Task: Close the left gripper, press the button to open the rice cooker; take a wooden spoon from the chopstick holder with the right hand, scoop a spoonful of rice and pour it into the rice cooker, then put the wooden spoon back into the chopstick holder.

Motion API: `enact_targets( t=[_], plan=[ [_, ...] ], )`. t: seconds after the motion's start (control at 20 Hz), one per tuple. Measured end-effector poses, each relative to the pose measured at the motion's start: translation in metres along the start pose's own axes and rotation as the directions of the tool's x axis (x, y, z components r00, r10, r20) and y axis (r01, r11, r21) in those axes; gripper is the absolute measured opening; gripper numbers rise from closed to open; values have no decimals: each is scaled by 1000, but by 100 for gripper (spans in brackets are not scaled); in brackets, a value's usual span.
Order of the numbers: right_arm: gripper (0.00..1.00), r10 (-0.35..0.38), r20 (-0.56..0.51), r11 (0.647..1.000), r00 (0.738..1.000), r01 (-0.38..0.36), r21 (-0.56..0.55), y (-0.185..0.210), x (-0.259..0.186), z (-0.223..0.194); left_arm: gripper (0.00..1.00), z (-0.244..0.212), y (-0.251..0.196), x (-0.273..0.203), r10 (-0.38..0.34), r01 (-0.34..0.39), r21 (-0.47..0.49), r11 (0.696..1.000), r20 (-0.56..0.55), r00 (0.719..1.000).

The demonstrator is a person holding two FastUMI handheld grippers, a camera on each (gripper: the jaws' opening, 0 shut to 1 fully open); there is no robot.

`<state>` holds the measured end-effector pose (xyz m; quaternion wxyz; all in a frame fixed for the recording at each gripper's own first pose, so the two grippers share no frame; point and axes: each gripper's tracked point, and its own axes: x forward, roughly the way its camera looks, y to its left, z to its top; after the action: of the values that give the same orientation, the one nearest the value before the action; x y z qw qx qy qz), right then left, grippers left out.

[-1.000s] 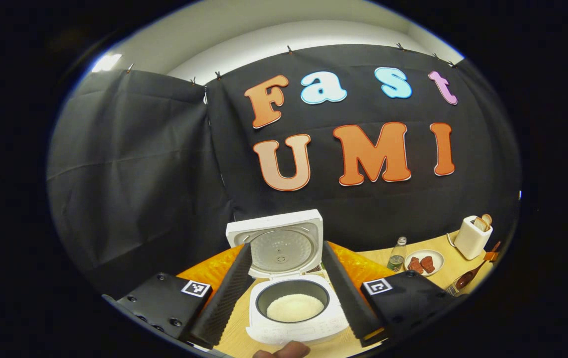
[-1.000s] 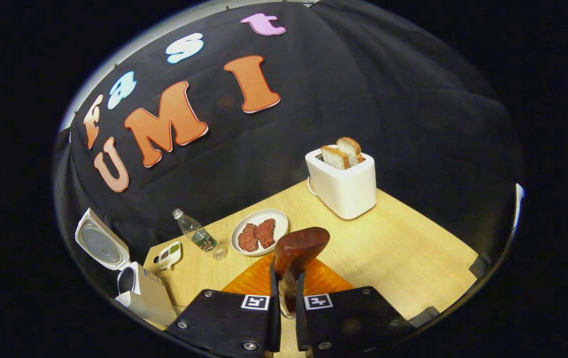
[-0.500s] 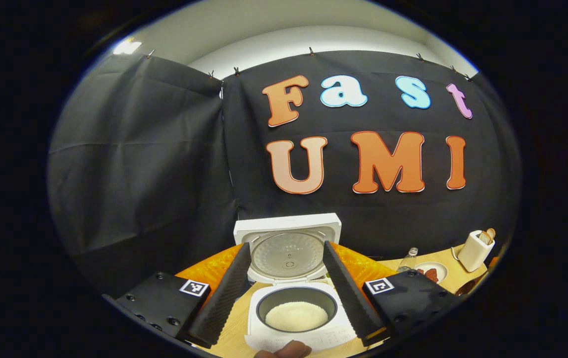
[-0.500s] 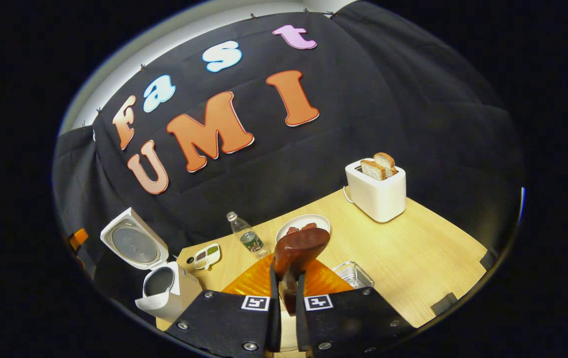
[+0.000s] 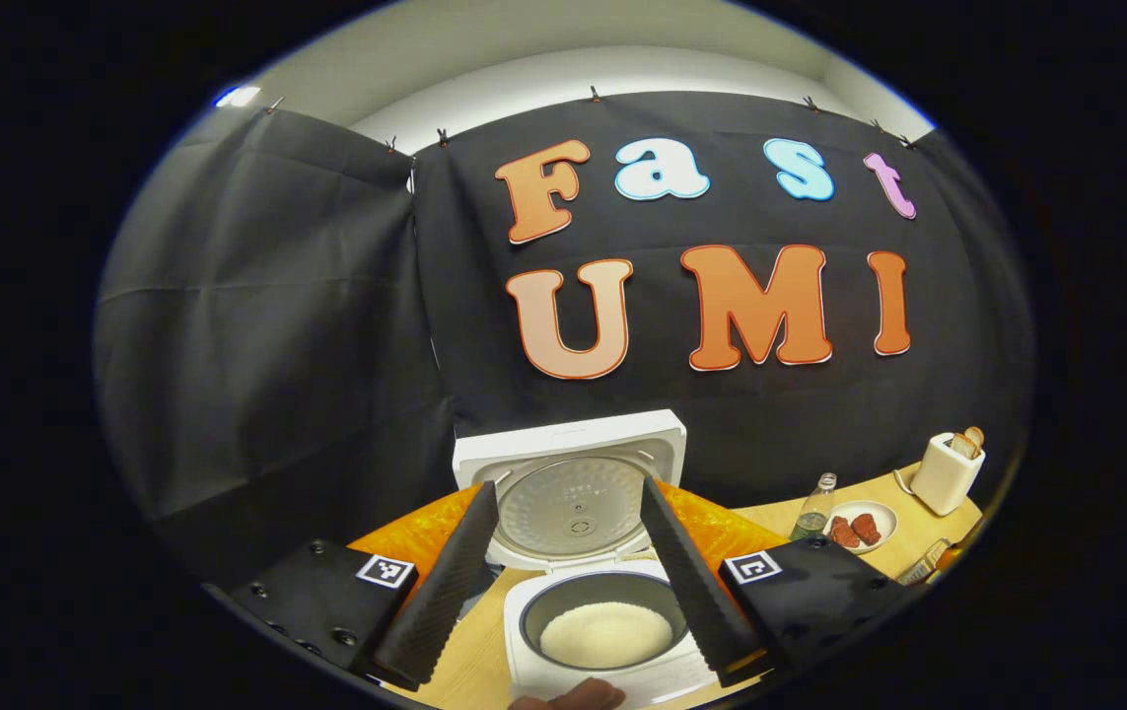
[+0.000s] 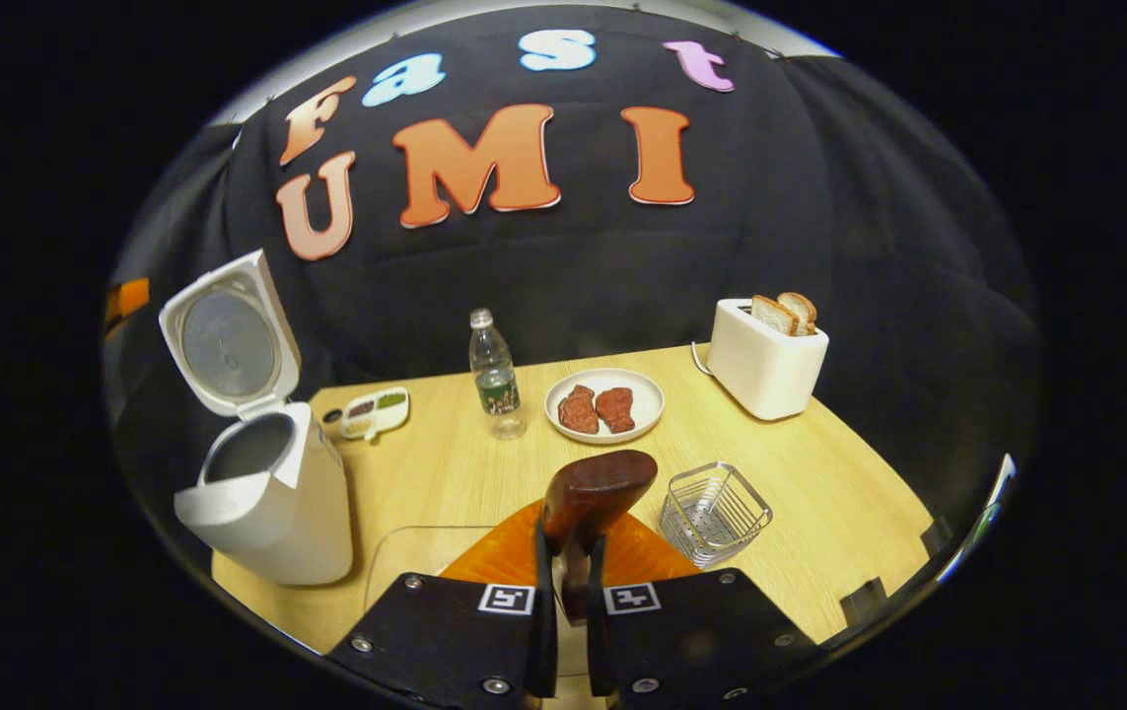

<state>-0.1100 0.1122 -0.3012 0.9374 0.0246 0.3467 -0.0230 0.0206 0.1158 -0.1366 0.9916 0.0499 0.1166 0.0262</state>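
The right tongs (image 6: pixel 564 552) grip the handle of the wooden spoon (image 6: pixel 595 490), both fingers pressed close against it, its dark bowl standing up ahead of them over the desk (image 6: pixel 819 463). Compared with half a second ago, the right gripper view has swung level and leftward: the rice cooker (image 6: pixel 262 493) now stands large at the left, lid (image 6: pixel 228 340) thrown back upright, where before it sat smaller and lower at the edge. The wire chopstick holder (image 6: pixel 714 511), earlier half hidden behind the spoon, now lies in full sight just right of the spoon's bowl. The water bottle (image 6: pixel 494 380), the plate of meat (image 6: pixel 604 406) and the toaster (image 6: pixel 765 360) holding two slices of bread line the far side of the desk, with a small condiment dish (image 6: pixel 376 411) near the cooker.

In the left gripper view, the left tongs (image 5: pixel 563 582) stand wide apart, holding nothing, their fingers framing the open rice cooker (image 5: pixel 602 611). White rice (image 5: pixel 605 633) fills the bottom of its inner pot. The raised lid (image 5: pixel 571 483) has shifted little since the earlier frame; the cooker sits slightly right of where it did. A fingertip (image 5: pixel 568 698) shows at the bottom edge. The toaster (image 5: pixel 948 473) and plate (image 5: pixel 854 528) sit far right.
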Motion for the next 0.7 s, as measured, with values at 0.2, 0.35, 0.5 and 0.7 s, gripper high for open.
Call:
enact_targets(
  t=[0.2, 0.35, 0.5, 0.7],
  plan=[
    [12, -58, 70, 983, 996, 69, -169, 13, 7, -6, 99, -9, 11, 2, 4, -4, 14, 1000, -21, 1000],
    [12, -96, 119, 959, 988, 124, -255, 17, 10, -17, 99, -13, 15, 6, 5, -4, 18, 1000, -34, 999],
    [12, -107, 99, 953, 989, 131, -274, 19, 14, -41, 98, -16, 15, 7, 8, -7, 14, 1000, -39, 999],
    [12, -67, 101, 959, 993, 92, -269, 34, 12, -46, 98, -25, 16, 6, 10, -9, 21, 1000, -60, 998]
  ],
)
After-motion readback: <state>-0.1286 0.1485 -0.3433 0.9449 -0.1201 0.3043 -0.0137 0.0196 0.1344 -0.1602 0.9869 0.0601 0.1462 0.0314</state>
